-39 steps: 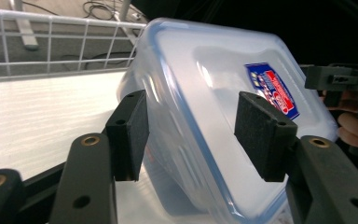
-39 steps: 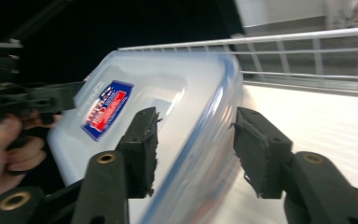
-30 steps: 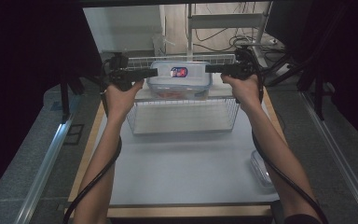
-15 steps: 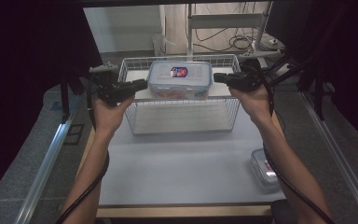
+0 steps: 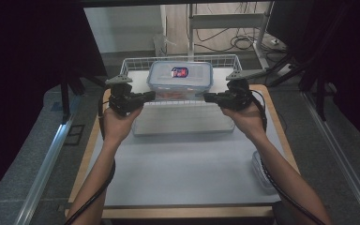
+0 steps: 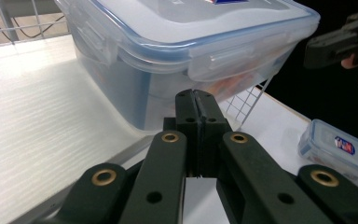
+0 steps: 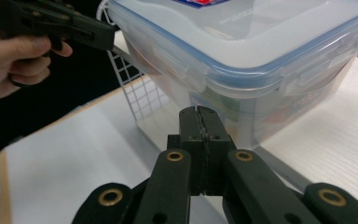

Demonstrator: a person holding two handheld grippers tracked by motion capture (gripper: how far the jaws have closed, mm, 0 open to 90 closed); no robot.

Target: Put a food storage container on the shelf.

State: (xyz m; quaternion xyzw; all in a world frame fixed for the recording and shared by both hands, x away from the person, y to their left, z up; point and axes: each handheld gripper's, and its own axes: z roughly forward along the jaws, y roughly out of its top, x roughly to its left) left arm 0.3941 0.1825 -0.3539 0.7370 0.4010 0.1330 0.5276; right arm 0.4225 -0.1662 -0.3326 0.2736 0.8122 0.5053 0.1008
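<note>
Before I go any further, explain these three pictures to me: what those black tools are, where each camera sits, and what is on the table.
A person stands at a white table and holds a hand-held gripper in each hand: two black jaws worked by squeezing. The high view looks down from above the person; the left hand-held gripper is at its left, the right hand-held gripper at its right. The other two pictures come from cameras riding on each gripper, looking along its jaws. Both sets of jaws are shut and hold nothing. On the table stands a white wire basket with a large clear lidded container in it. A smaller lidded container lies near the table's right edge.
</note>
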